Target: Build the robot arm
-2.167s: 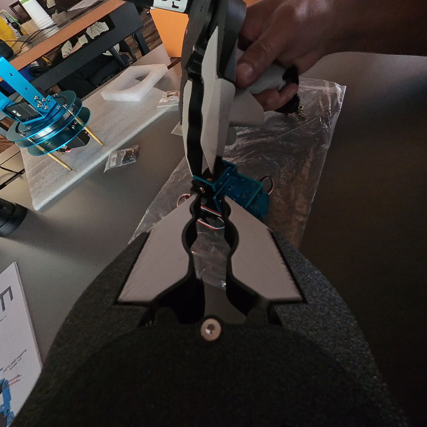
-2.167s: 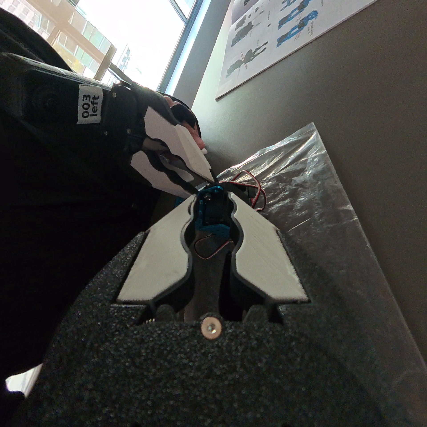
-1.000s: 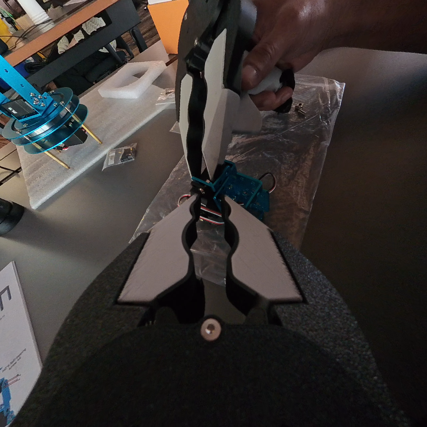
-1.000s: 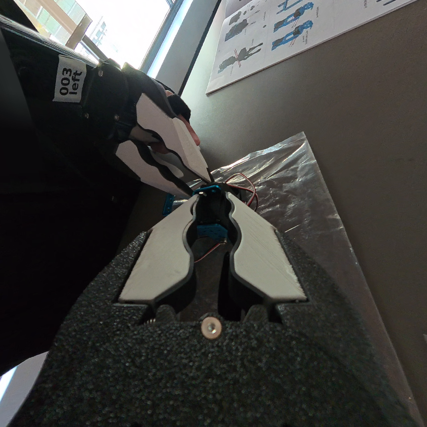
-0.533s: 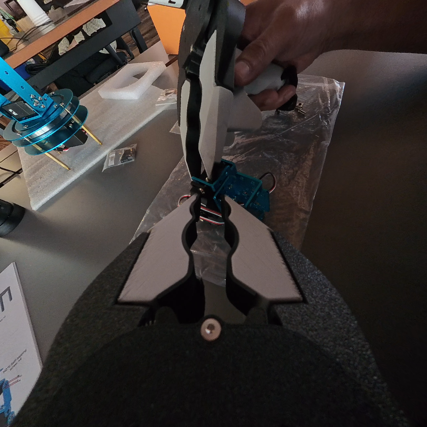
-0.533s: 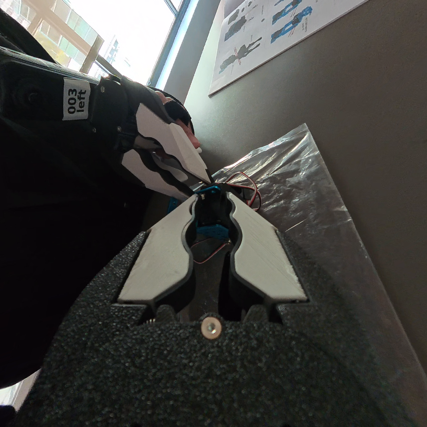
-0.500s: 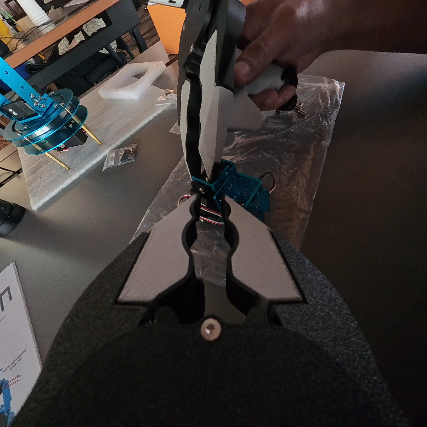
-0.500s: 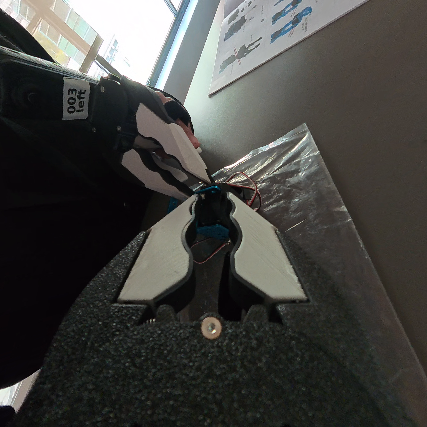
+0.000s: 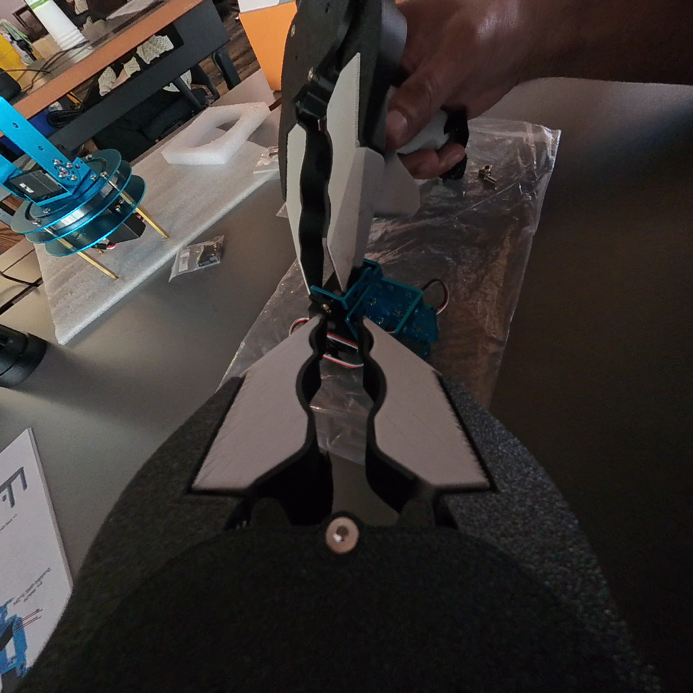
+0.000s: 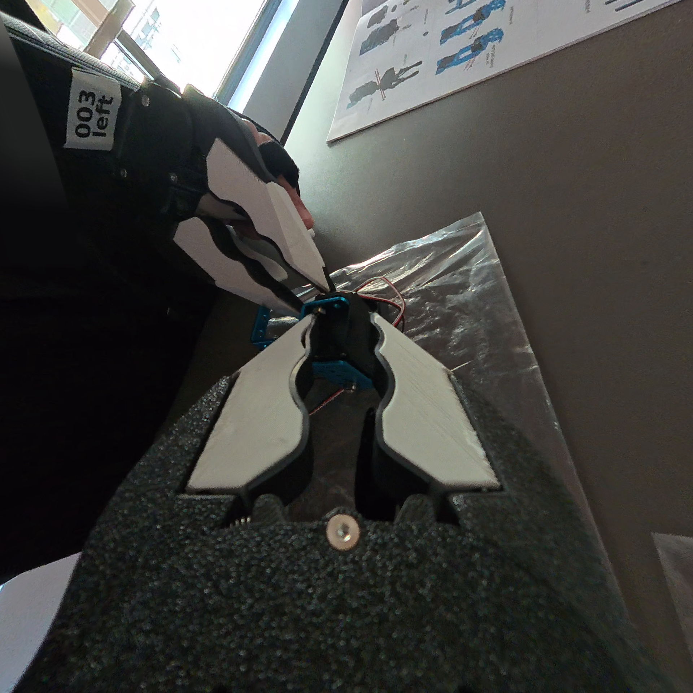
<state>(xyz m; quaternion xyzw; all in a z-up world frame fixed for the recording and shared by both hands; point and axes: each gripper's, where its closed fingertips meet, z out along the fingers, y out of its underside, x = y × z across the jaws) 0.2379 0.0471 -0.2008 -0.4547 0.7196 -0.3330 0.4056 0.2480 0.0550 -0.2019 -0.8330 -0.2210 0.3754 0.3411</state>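
A black servo sits in a blue metal bracket assembly with red, white and black wires, held just above a clear plastic bag. My left gripper is shut on the near end of the servo and bracket. It enters the right wrist view from the left, its tips pinching the bracket's top tab. My right gripper is shut on the black servo body. In the left wrist view it comes down from above, held by a hand.
A blue round turntable base stands on a foam sheet at the left. Near it lie a white foam frame and a small parts bag. Small screws lie on the plastic. An instruction sheet lies at the near left. The tips of both grippers are at nearly the same place.
Both grippers keep their hold on the servo and bracket. The right gripper has tilted and shifted slightly, and the assembly has barely moved.
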